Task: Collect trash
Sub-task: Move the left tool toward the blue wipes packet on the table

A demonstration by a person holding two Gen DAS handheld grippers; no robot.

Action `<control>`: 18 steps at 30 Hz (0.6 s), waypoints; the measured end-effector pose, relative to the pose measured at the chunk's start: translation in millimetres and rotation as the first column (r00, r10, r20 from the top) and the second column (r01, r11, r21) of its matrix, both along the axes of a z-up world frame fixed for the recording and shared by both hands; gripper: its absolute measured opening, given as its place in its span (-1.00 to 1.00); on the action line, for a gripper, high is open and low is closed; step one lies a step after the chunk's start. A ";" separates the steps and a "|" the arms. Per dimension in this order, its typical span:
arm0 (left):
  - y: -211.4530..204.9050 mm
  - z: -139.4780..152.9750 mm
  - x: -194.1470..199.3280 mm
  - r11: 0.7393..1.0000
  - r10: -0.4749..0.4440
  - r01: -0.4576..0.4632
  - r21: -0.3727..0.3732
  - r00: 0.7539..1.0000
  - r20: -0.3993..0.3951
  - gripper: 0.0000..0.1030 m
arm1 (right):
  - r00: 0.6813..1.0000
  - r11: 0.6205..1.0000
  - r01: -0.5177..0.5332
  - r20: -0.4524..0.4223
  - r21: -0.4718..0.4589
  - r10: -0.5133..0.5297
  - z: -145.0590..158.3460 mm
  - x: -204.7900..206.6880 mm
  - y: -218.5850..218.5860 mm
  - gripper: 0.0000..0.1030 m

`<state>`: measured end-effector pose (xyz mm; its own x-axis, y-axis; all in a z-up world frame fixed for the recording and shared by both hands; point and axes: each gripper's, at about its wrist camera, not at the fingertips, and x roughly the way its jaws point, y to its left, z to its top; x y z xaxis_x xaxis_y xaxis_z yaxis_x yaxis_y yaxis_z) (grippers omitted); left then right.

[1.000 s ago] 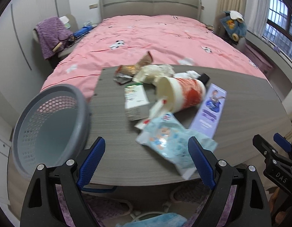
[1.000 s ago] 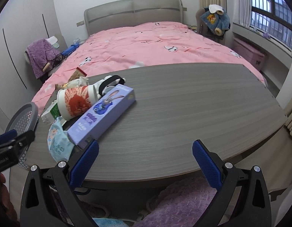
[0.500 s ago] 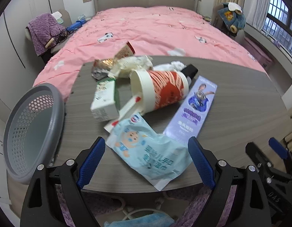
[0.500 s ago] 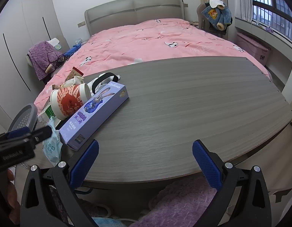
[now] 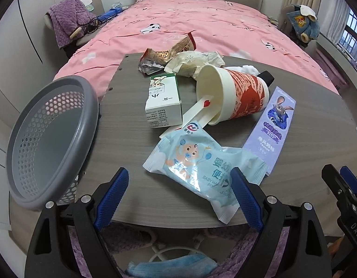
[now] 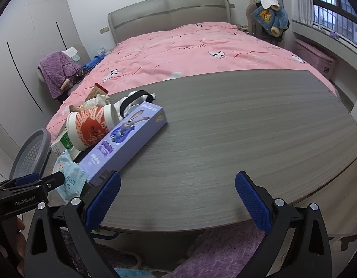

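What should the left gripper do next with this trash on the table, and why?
Probably ease the left gripper forward and down over the blue wipes packet: its jaws are open and empty, the packet lies nearest between them, and the grey basket waits just left of the table.

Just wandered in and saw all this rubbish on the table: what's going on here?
A person is clearing trash with a two-finger tool in each hand. Both are open and hold nothing. The left tool hovers over a pale blue wipes packet at the table's near edge, with a grey perforated bin beside it. A tipped paper cup, a small carton and a purple box lie behind. The right tool waits over bare tabletop.
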<state>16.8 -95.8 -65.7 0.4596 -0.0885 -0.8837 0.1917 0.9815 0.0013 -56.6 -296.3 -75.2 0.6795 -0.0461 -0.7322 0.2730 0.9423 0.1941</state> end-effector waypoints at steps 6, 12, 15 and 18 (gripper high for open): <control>-14.9 7.4 -8.1 0.998 -0.062 0.062 -0.023 0.998 0.027 0.65 | 1.000 1.000 0.002 -0.001 0.002 -0.002 -1.0 -2.8 -2.8 0.88; -36.1 5.7 -7.6 0.993 -0.117 0.117 -0.012 0.992 0.042 0.65 | 1.000 1.000 0.019 -0.002 0.012 -0.019 -3.3 -7.6 -10.3 0.88; -41.3 -0.6 -4.2 0.993 -0.120 0.120 0.004 0.993 0.024 0.65 | 1.000 1.000 0.025 -0.003 0.017 -0.025 -3.7 -9.1 -13.5 0.88; -38.6 -6.9 -2.4 0.993 -0.116 0.116 0.001 0.993 -0.005 0.65 | 1.000 1.000 0.025 -0.002 0.018 -0.025 -2.8 -9.7 -14.4 0.88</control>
<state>14.4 -134.4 -72.6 0.4419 -0.1400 -0.8861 0.3041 0.9526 0.0011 -66.2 -310.7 -78.0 0.6770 -0.0500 -0.7342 0.2969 0.9314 0.2103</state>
